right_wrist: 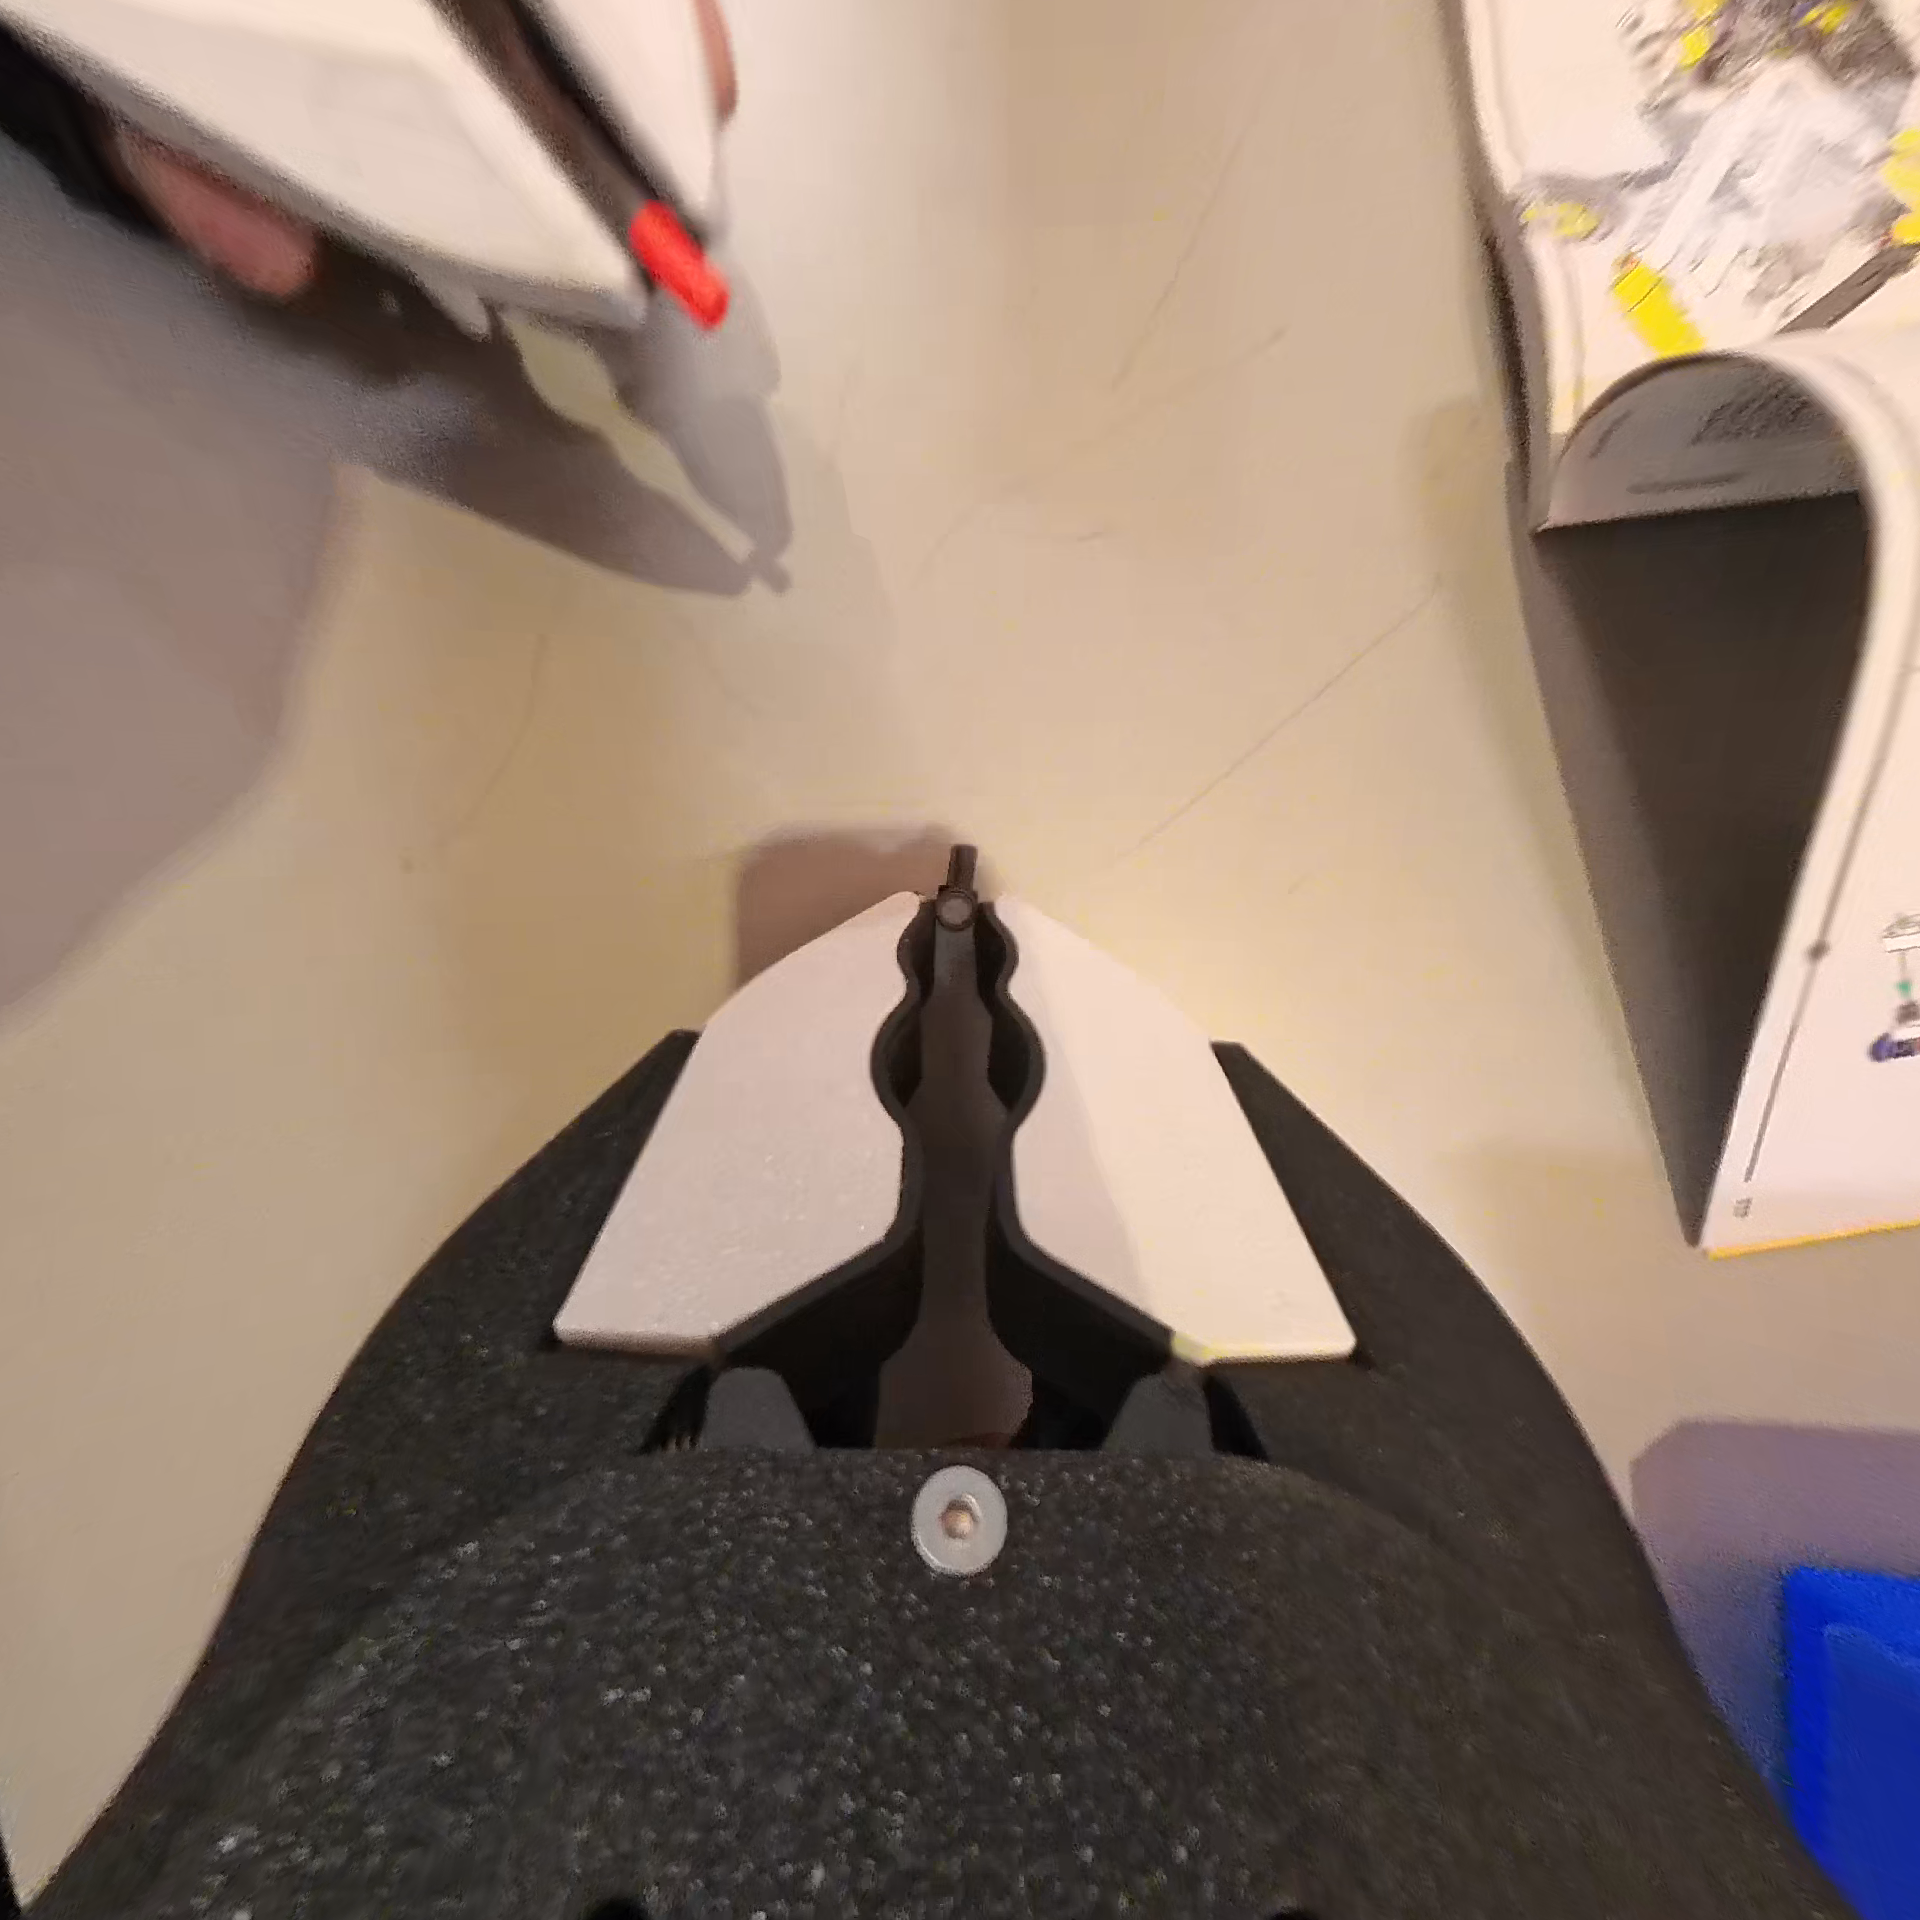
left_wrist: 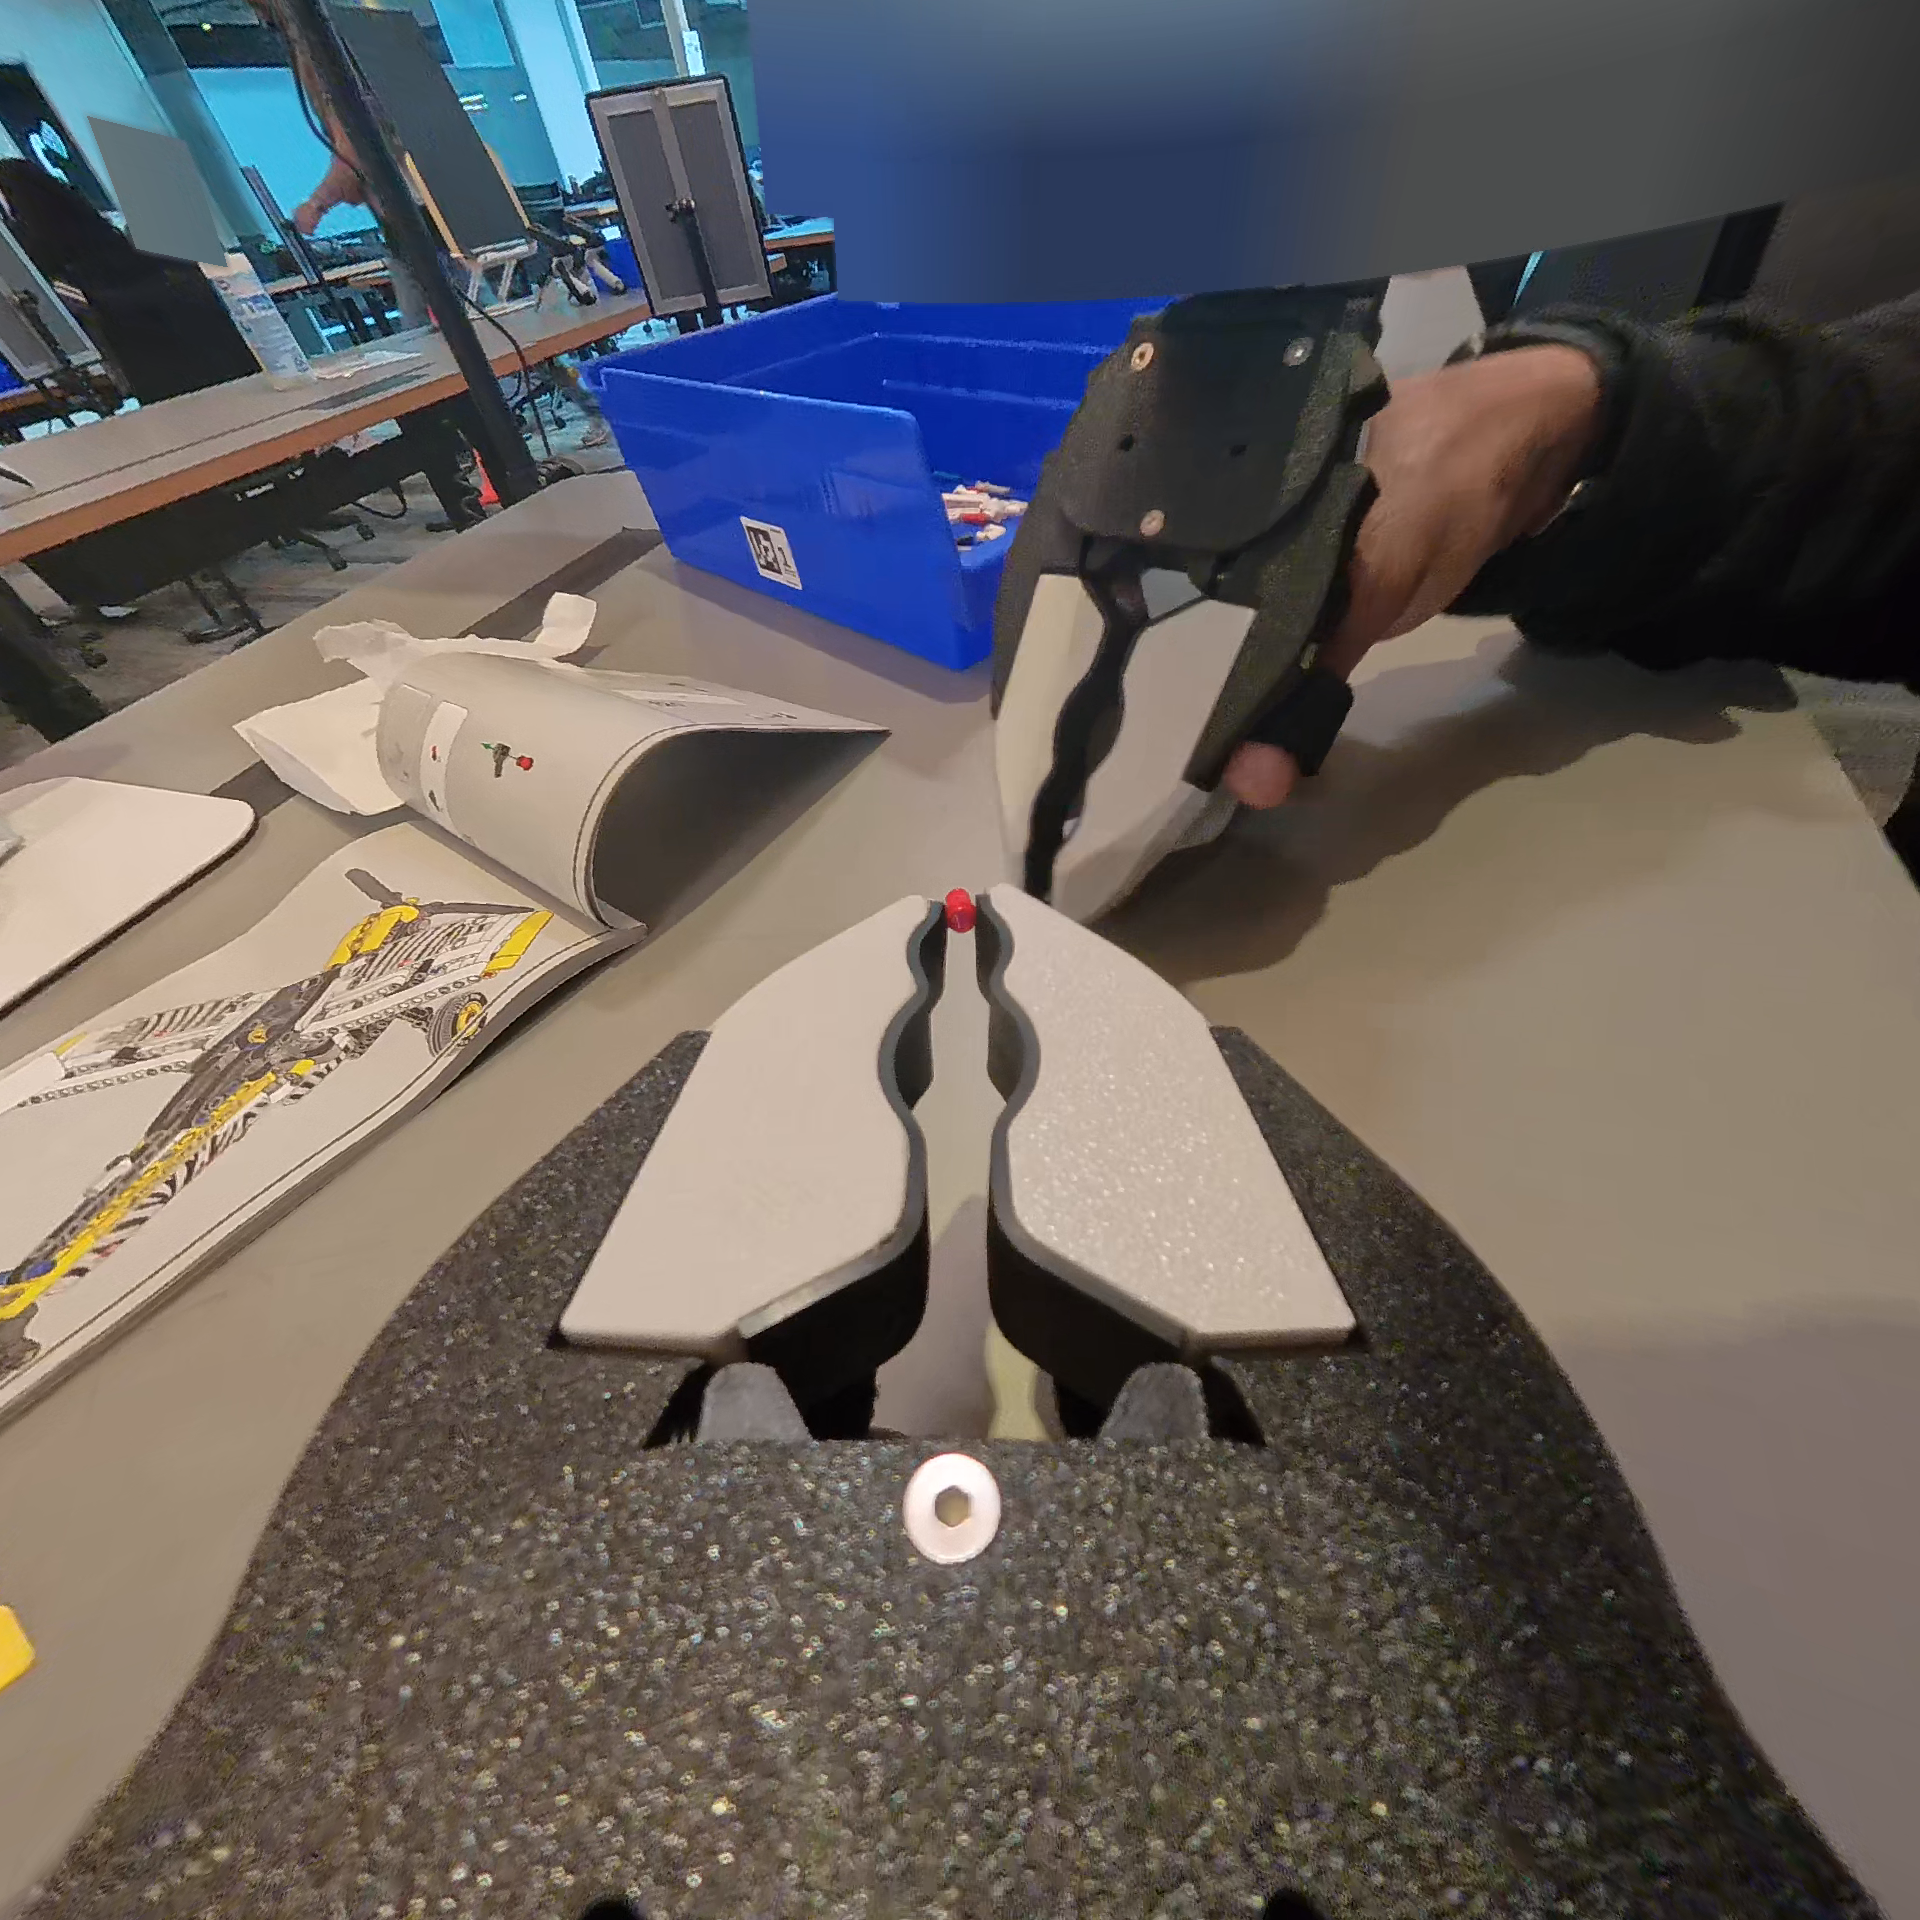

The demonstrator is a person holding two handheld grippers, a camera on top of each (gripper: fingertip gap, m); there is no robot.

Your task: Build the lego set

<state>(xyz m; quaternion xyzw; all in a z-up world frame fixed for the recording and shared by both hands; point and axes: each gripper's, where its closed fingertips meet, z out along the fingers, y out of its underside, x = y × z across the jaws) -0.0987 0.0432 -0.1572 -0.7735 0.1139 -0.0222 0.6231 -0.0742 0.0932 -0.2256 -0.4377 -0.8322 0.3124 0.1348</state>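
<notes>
The left gripper (left_wrist: 958,914) pinches a small red peg (left_wrist: 958,910) at its very fingertips, both pads pressed against it and the jaws nearly together. In the right wrist view the peg (right_wrist: 681,262) juts from those tips at about eleven o'clock, lifted clear of the grey table (left_wrist: 1455,1143).

The right gripper (right_wrist: 954,906) points steeply down with its tips close to the tabletop, narrowed on a thin black pin (right_wrist: 954,883) that pokes out beyond them. The hand (left_wrist: 1455,499) holding it comes in from three o'clock.

The two sets of tips stand near each other, with bare table between and to the right. To the left lies an open instruction booklet (left_wrist: 312,997), its curled pages (left_wrist: 665,769) rising at ten o'clock. A blue bin (left_wrist: 810,457) sits behind at twelve.
</notes>
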